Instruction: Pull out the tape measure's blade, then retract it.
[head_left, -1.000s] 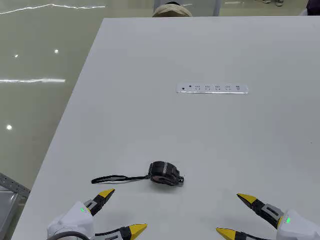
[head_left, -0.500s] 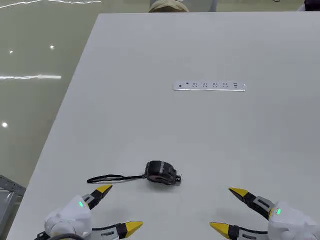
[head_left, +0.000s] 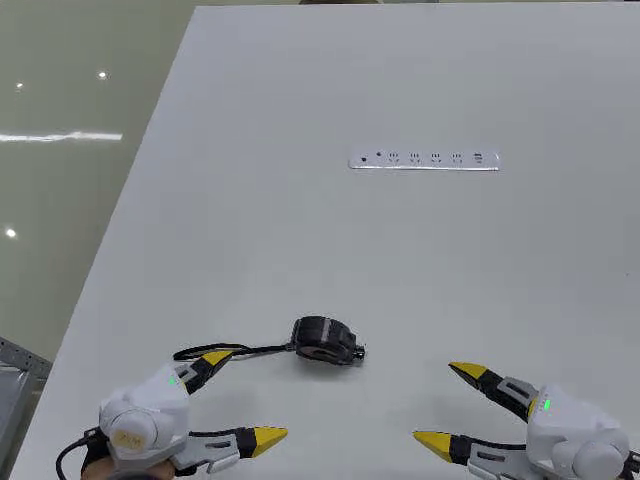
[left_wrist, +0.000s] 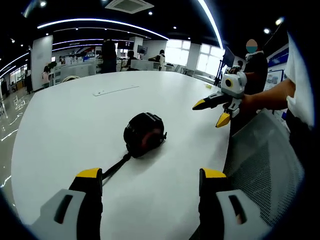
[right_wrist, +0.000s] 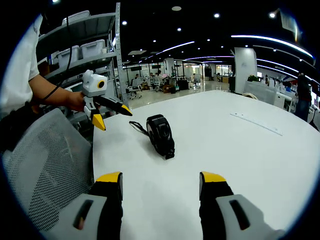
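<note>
A black tape measure (head_left: 326, 340) lies on the white table (head_left: 400, 250), its black wrist strap (head_left: 235, 351) trailing to the left and its blade tip at the right end. In the left gripper view the tape measure (left_wrist: 144, 134) rests just ahead of my open left gripper (left_wrist: 147, 176), the strap running down between the jaws. My left gripper (head_left: 233, 395) stands open at the table's near left, one yellow fingertip by the strap. My right gripper (head_left: 450, 405) stands open at the near right, apart from the tape measure (right_wrist: 161, 134), with nothing between its jaws (right_wrist: 161, 178).
A white power strip (head_left: 423, 160) lies flat farther back on the table. The table's left edge (head_left: 120, 240) drops to a shiny floor. A grey mesh chair (right_wrist: 45, 165) sits at the near edge by the person's body.
Both grippers have edged forward toward the tape measure; the left fingertip now reaches the strap. The tape measure has stayed where it was.
</note>
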